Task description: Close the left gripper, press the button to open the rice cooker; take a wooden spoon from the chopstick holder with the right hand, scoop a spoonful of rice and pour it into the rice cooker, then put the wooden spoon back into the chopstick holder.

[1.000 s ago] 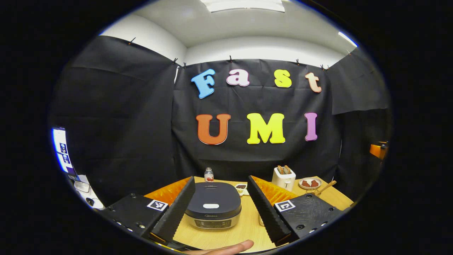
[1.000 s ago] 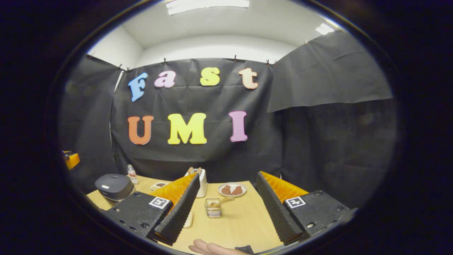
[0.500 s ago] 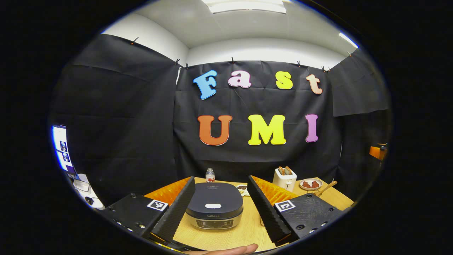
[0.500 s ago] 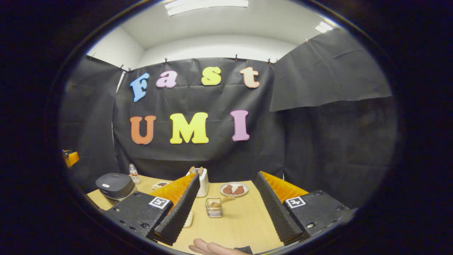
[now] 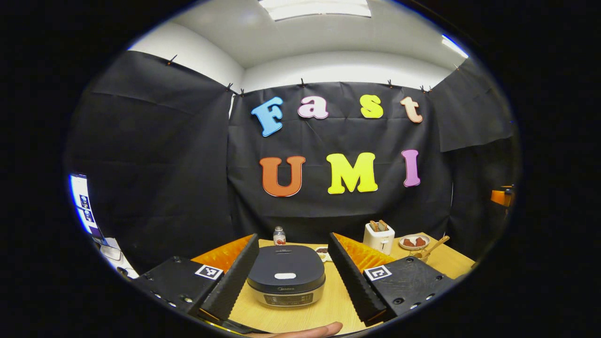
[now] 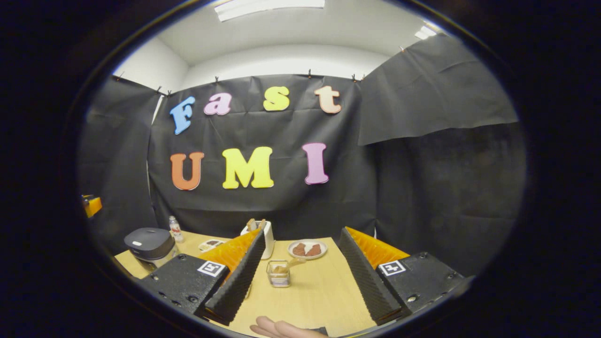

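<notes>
A dark rice cooker [image 5: 286, 275] with its lid down and a pale button [image 5: 285, 276] on top sits on the wooden table [image 5: 328, 305], framed by my left gripper [image 5: 291, 277], which is open and held back from it. The cooker [image 6: 149, 242] stands far left in the right gripper view. My right gripper [image 6: 300, 272] is open, with a clear chopstick holder [image 6: 279, 273] on the table ahead between its fingers, a wooden spoon [image 6: 287, 267] leaning in it. The spoon's handle [image 5: 434, 247] shows at the far right of the left gripper view.
A white toaster [image 5: 379, 237] with bread, a plate of brown pieces [image 6: 307, 249], a small dish [image 5: 322, 252] and a little bottle [image 5: 279, 235] stand toward the table's back. A person's fingers [image 6: 277, 327] show at the bottom edge of each view. Black cloth walls surround the table.
Both views have shifted slightly; the cooker sits a touch closer and more centred between my left fingers. Both grippers stay open.
</notes>
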`<state>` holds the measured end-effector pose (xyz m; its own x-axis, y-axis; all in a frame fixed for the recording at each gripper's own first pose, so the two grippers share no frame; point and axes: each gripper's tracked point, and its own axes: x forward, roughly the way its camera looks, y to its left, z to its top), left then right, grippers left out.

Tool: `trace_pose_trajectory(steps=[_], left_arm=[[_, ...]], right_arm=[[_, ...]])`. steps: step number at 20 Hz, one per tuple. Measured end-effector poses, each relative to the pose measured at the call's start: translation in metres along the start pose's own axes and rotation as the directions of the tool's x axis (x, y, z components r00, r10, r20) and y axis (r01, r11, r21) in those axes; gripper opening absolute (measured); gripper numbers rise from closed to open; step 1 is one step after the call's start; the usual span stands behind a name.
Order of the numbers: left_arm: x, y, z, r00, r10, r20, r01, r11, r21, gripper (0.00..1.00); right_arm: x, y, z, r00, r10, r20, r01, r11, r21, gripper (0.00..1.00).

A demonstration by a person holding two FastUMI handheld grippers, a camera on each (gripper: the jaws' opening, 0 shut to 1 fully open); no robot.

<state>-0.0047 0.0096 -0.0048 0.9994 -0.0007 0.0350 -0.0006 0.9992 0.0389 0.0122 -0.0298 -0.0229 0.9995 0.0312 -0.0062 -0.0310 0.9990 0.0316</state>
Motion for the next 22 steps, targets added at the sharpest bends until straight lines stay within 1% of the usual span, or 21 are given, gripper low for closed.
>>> trace_pose_trajectory(steps=[5,7,8,9,11,12,13,15,16,18,19,22], left_arm=[[0.009,0.010,-0.012,0.999,0.034,-0.013,-0.034,0.999,0.009,0.94],[0.017,0.014,-0.019,0.999,0.039,-0.026,-0.039,0.999,-0.007,0.92],[0.021,0.013,-0.024,0.999,0.030,-0.036,-0.031,0.999,-0.012,0.71],[0.026,0.012,-0.030,0.999,0.020,-0.048,-0.020,1.000,-0.012,0.76],[0.036,0.014,-0.038,0.998,0.011,-0.069,-0.010,1.000,0.004,0.57],[0.044,0.015,-0.043,0.997,0.004,-0.082,-0.003,1.000,0.013,0.44],[0.050,0.012,-0.049,0.994,-0.015,-0.107,0.016,1.000,0.013,0.48],[0.057,0.005,-0.065,0.985,-0.041,-0.166,0.041,0.999,-0.003,0.08],[0.061,0.005,-0.072,0.981,-0.042,-0.189,0.045,0.999,0.007,0.04],[0.070,0.018,-0.088,0.974,0.010,-0.224,-0.001,0.999,0.039,0.02],[0.072,0.020,-0.093,0.967,0.013,-0.255,-0.004,0.999,0.037,0.00],[0.084,0.017,-0.120,0.938,0.002,-0.346,-0.008,1.000,-0.016,0.00]], right_arm=[[0.007,-0.005,-0.011,1.000,0.005,-0.007,-0.004,0.999,0.042,1.00],[0.011,-0.008,-0.015,1.000,-0.009,0.002,0.009,1.000,0.017,1.00],[0.011,-0.007,-0.015,1.000,-0.010,0.013,0.010,1.000,-0.008,1.00],[0.011,-0.005,-0.017,1.000,-0.011,0.025,0.012,0.999,-0.031,1.00],[0.009,0.001,-0.018,0.999,0.000,0.043,0.003,0.998,-0.066,1.00],[0.008,0.004,-0.021,0.999,0.009,0.044,-0.005,0.997,-0.078,1.00],[0.007,0.006,-0.026,0.999,0.014,0.042,-0.010,0.996,-0.091,1.00],[0.005,0.004,-0.030,0.999,0.004,0.044,0.000,0.994,-0.106,1.00],[0.004,0.004,-0.032,0.999,0.003,0.046,0.002,0.994,-0.109,1.00],[0.003,0.008,-0.038,0.999,0.009,0.040,-0.005,0.994,-0.108,1.00],[0.002,0.008,-0.042,0.999,0.012,0.033,-0.008,0.994,-0.107,1.00],[0.004,0.007,-0.047,1.000,0.015,0.018,-0.013,0.995,-0.104,1.00]])
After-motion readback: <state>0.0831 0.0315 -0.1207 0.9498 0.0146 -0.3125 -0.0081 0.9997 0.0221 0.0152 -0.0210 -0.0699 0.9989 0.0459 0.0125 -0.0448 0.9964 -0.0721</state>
